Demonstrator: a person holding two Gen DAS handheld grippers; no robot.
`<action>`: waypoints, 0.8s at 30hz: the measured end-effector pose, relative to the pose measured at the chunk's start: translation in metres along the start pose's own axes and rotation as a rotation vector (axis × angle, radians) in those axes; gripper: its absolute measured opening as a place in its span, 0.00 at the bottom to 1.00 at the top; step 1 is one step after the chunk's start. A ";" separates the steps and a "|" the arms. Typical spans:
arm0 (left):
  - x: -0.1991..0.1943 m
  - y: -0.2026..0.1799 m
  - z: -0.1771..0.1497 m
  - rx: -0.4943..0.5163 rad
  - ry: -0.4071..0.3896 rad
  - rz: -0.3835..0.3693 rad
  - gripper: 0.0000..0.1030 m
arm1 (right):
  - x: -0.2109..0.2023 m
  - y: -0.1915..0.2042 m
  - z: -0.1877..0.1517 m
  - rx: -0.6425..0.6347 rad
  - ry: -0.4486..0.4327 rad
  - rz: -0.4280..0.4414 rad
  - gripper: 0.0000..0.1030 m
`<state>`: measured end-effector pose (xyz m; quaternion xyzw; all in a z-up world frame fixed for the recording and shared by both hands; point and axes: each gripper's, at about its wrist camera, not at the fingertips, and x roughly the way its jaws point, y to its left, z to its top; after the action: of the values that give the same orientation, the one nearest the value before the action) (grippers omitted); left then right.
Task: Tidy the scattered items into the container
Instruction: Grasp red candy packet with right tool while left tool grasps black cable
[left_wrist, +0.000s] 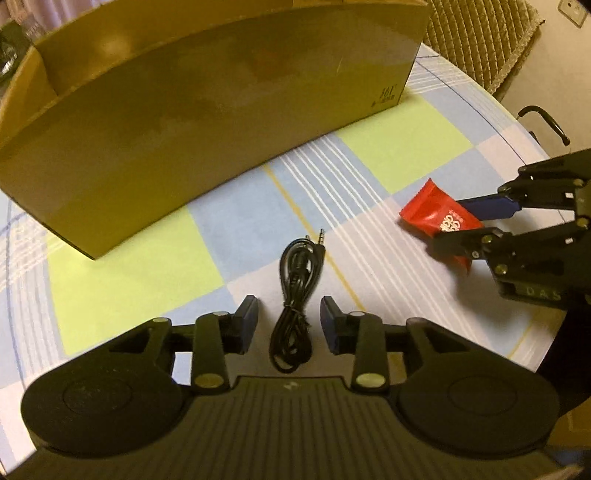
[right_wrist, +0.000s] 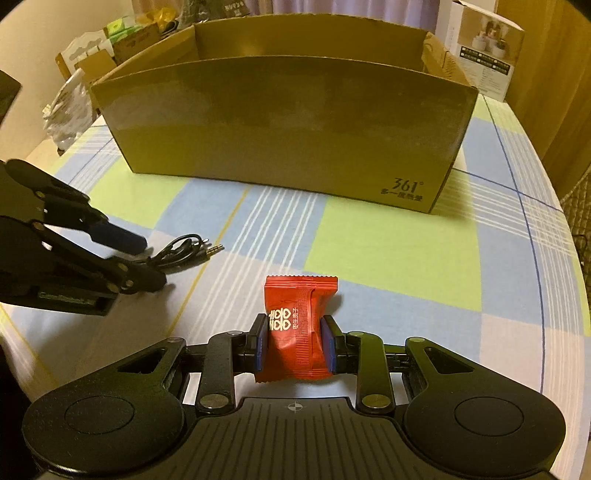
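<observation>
Left wrist view: my left gripper (left_wrist: 289, 325) stands spread open with the coiled black audio cable (left_wrist: 294, 295) lying on the checked tablecloth (left_wrist: 129, 273) between its fingers, untouched. The bundle's long axis runs straight ahead along the fingers, plugs pointing toward the cardboard box (left_wrist: 207, 122), so I judge a plain squeeze should catch it. The box's inside is hidden from here.

Right wrist view: my right gripper (right_wrist: 295, 341) is clamped on the red candy packet (right_wrist: 297, 332), pads pinching its sides, the packet's length pointing forward at the box (right_wrist: 280, 140), which lies dead ahead, well apart. I cannot tell whether the packet touches the cloth; the box floor is out of sight
</observation>
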<state>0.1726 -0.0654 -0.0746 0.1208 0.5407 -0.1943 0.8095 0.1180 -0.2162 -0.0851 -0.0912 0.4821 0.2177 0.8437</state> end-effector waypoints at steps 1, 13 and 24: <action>-0.001 0.000 -0.002 0.006 0.004 0.007 0.23 | 0.000 -0.001 0.000 0.005 0.000 0.002 0.32; -0.025 0.000 -0.015 -0.092 0.000 0.015 0.14 | -0.015 0.006 0.000 0.035 -0.020 0.025 0.32; -0.052 -0.002 -0.024 -0.147 -0.036 0.006 0.11 | -0.039 0.010 0.001 0.067 -0.047 0.012 0.31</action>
<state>0.1344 -0.0482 -0.0357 0.0592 0.5384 -0.1539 0.8264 0.0971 -0.2177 -0.0506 -0.0547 0.4698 0.2086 0.8560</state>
